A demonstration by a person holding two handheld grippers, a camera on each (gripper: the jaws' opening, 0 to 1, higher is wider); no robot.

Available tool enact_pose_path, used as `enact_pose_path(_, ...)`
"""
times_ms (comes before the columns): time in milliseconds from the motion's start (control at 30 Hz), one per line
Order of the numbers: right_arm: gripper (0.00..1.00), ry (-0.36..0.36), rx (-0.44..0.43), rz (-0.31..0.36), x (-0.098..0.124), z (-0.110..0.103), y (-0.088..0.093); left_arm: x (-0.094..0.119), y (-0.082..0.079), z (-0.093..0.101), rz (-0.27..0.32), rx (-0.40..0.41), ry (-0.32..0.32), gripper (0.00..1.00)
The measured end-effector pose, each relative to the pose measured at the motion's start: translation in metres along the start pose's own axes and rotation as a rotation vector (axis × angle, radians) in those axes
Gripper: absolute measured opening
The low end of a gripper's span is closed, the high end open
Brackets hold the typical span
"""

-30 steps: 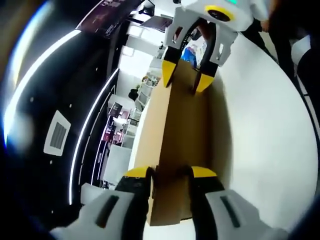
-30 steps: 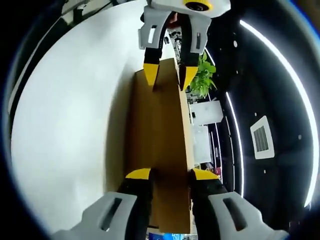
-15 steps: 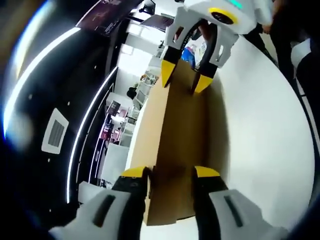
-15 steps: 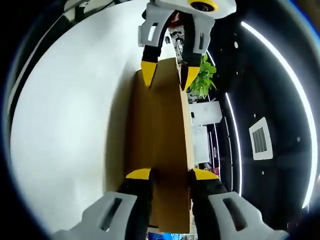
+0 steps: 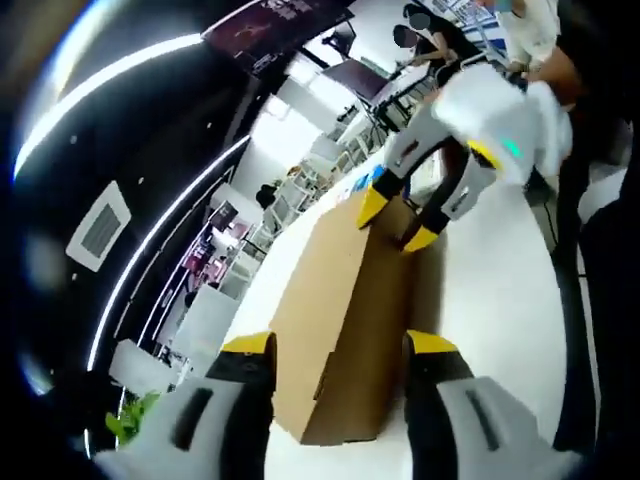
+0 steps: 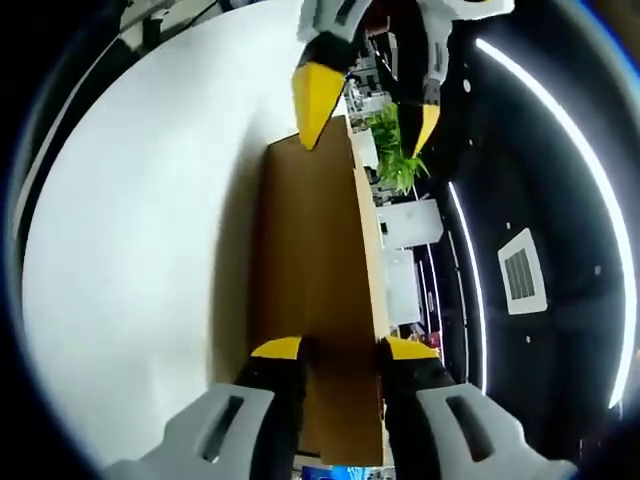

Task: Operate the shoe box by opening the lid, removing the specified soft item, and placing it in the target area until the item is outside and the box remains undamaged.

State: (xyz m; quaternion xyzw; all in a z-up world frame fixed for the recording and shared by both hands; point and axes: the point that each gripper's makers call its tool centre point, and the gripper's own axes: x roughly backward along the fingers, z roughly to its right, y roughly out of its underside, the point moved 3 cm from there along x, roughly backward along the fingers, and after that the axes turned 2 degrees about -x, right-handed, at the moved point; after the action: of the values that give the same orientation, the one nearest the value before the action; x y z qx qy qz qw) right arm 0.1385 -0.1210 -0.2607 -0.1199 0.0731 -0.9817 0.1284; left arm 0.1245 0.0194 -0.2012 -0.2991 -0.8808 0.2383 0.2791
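- Shoe box (image 5: 345, 300): plain brown cardboard, matte and unprinted, long and rectangular with crisp folded edges; it lies on the white desk (image 5: 490, 300) with its lid still on. In the right gripper view the same shoe box (image 6: 315, 290) runs lengthwise away from the camera, and the smooth, glossy desk (image 6: 130, 250) spreads to one side of it.
- Left tool (image 5: 340, 345): jaws of white moulded plastic with black inner faces and yellow tips. The jaws stand wide apart, one on each side of the box's near end; the yellow tips sit just beside the cardboard walls without a visible clamp on them. In the right gripper view the left tool (image 6: 365, 95) shows at the far end of the box, its pointed yellow tips spread and raised just off the box's far edge.
- Right tool (image 6: 340, 348): same make, jaws closed in against the two long sides of the box's near end, yellow tips pressed to the cardboard. In the left gripper view the right tool (image 5: 400, 222) sits at the box's far end, its tips at the top corner edge.
- Surroundings: a green leafy plant (image 6: 395, 150) beyond the desk's far edge; dark ceiling with bright strip lights (image 5: 110, 70).
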Motion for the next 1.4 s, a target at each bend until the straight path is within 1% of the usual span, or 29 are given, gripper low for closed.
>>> enact_pose_path(67, 0.29, 0.008, 0.022, -0.007, 0.0, -0.001, 0.0, 0.013, -0.004, -0.005, 0.015, 0.045, -0.001, 0.53)
enact_pose_path(100, 0.29, 0.007, 0.018, -0.006, 0.0, 0.0, 0.0, 0.018, -0.006, -0.005, 0.026, 0.071, 0.004, 0.53)
enact_pose_path(133, 0.29, 0.006, 0.013, -0.005, 0.0, 0.0, 0.0, 0.029, -0.01, -0.008, 0.045, 0.125, 0.007, 0.53)
enact_pose_path(200, 0.29, 0.005, 0.013, -0.003, 0.0, 0.001, 0.0, 0.039, -0.011, -0.01, 0.054, 0.172, 0.013, 0.54)
enact_pose_path(233, 0.29, 0.003, 0.012, -0.002, -0.001, 0.0, 0.001, 0.049, -0.012, -0.011, 0.062, 0.238, 0.018, 0.55)
enact_pose_path(300, 0.29, 0.002, 0.011, -0.002, -0.001, 0.0, 0.001, 0.054, -0.012, -0.009, 0.069, 0.28, 0.034, 0.58)
enact_pose_path(333, 0.29, 0.002, 0.011, -0.002, -0.001, 0.0, 0.001, 0.057, -0.012, -0.008, 0.074, 0.305, 0.042, 0.62)
enact_pose_path(400, 0.29, 0.002, 0.01, -0.003, -0.002, 0.0, 0.001, 0.061, -0.011, -0.008, 0.077, 0.325, 0.041, 0.66)
enact_pose_path(433, 0.29, 0.002, 0.009, -0.003, -0.002, 0.0, 0.001, 0.071, -0.01, -0.007, 0.084, 0.381, 0.043, 0.67)
enact_pose_path(533, 0.29, 0.002, 0.007, -0.008, 0.0, 0.001, -0.001, 0.113, -0.004, 0.0, 0.102, 0.603, 0.058, 0.72)
enact_pose_path(567, 0.29, 0.003, 0.011, -0.008, 0.0, 0.001, -0.001, 0.122, -0.001, 0.002, 0.096, 0.642, 0.058, 0.74)
enact_pose_path(600, 0.29, 0.003, 0.015, -0.009, 0.0, 0.001, -0.001, 0.128, 0.002, 0.003, 0.082, 0.653, 0.053, 0.76)
enact_pose_path(667, 0.29, 0.001, 0.021, -0.009, 0.001, 0.0, -0.002, 0.141, 0.011, 0.009, 0.051, 0.701, 0.031, 0.79)
enact_pose_path(733, 0.29, -0.002, 0.039, -0.009, 0.002, 0.0, -0.002, 0.152, 0.019, 0.015, 0.044, 0.764, 0.013, 0.81)
enact_pose_path(767, 0.29, -0.003, 0.05, -0.01, 0.002, 0.0, -0.002, 0.154, 0.021, 0.016, 0.043, 0.769, 0.011, 0.81)
enact_pose_path(833, 0.28, -0.005, 0.064, -0.013, 0.002, 0.0, -0.002, 0.164, 0.033, 0.025, 0.013, 0.819, -0.006, 0.81)
enact_pose_path(933, 0.28, -0.013, 0.07, -0.017, 0.002, 0.0, -0.002, 0.17, 0.044, 0.033, -0.027, 0.844, -0.015, 0.83)
enact_pose_path(1033, 0.29, -0.015, 0.072, -0.021, 0.001, 0.0, -0.002, 0.172, 0.048, 0.039, -0.044, 0.859, -0.009, 0.84)
enact_pose_path(1167, 0.29, -0.013, 0.074, -0.023, 0.001, 0.0, -0.002, 0.17, 0.048, 0.042, -0.044, 0.869, -0.001, 0.84)
enact_pose_path(1267, 0.28, -0.036, 0.063, -0.027, 0.003, 0.002, -0.003, 0.168, 0.05, 0.043, -0.053, 0.873, 0.003, 0.85)
enact_pose_path(1300, 0.28, -0.047, 0.034, -0.023, 0.005, 0.002, -0.004, 0.168, 0.05, 0.043, -0.055, 0.874, 0.003, 0.85)
enact_pose_path(1333, 0.29, -0.069, -0.038, -0.024, 0.013, 0.004, -0.003, 0.169, 0.05, 0.044, -0.052, 0.872, 0.001, 0.85)
enact_pose_path(1367, 0.31, -0.091, -0.109, -0.024, 0.02, 0.006, -0.002, 0.17, 0.049, 0.044, -0.05, 0.87, -0.002, 0.85)
enact_pose_path(1400, 0.36, -0.092, -0.135, -0.029, 0.025, 0.01, 0.0, 0.17, 0.049, 0.044, -0.05, 0.869, -0.002, 0.85)
